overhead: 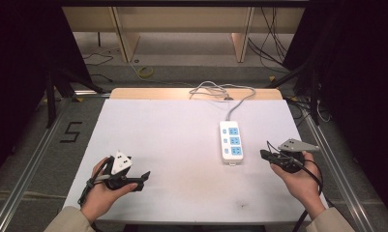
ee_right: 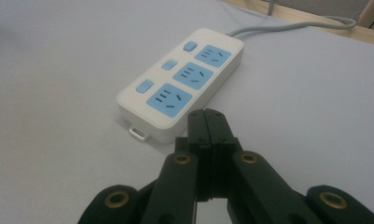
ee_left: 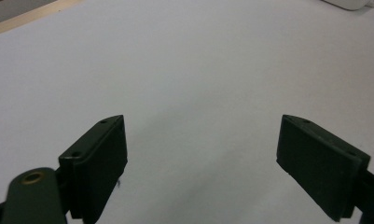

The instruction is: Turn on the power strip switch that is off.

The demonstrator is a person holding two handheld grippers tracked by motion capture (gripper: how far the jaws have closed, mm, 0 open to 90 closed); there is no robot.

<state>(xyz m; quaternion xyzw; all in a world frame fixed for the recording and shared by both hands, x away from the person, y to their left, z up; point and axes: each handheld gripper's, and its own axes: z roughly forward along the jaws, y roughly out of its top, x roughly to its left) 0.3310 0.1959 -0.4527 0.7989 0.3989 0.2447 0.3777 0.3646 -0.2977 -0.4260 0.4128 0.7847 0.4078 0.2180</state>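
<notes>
A white desk (overhead: 182, 145) is seen from above, with a person's forearms in beige sleeves coming in from the bottom edge. On the right half of the desk lies a white power strip (overhead: 231, 140) with three blue sockets in a row and three small blue switches beside them; it lies lengthwise, pointing away from the person. Its grey cord (overhead: 235, 106) runs from the far end toward the back edge of the desk, where it lies in loose loops. The left hand (overhead: 102, 193) holds the left gripper (overhead: 144, 178) low over the near left part of the desk, well apart from the power strip; in the left gripper view its two black fingers (ee_left: 98, 163) are spread wide with bare white desk between them. The right hand (overhead: 300, 181) holds the right gripper (overhead: 264, 155) just beside the near right end of the power strip, pointing toward it. In the right gripper view its fingers (ee_right: 211, 135) are pressed together with nothing between them, their tips close to the strip's near end but apart from it. On the floor left of the desk is a black number 5 (overhead: 71, 131).
</notes>
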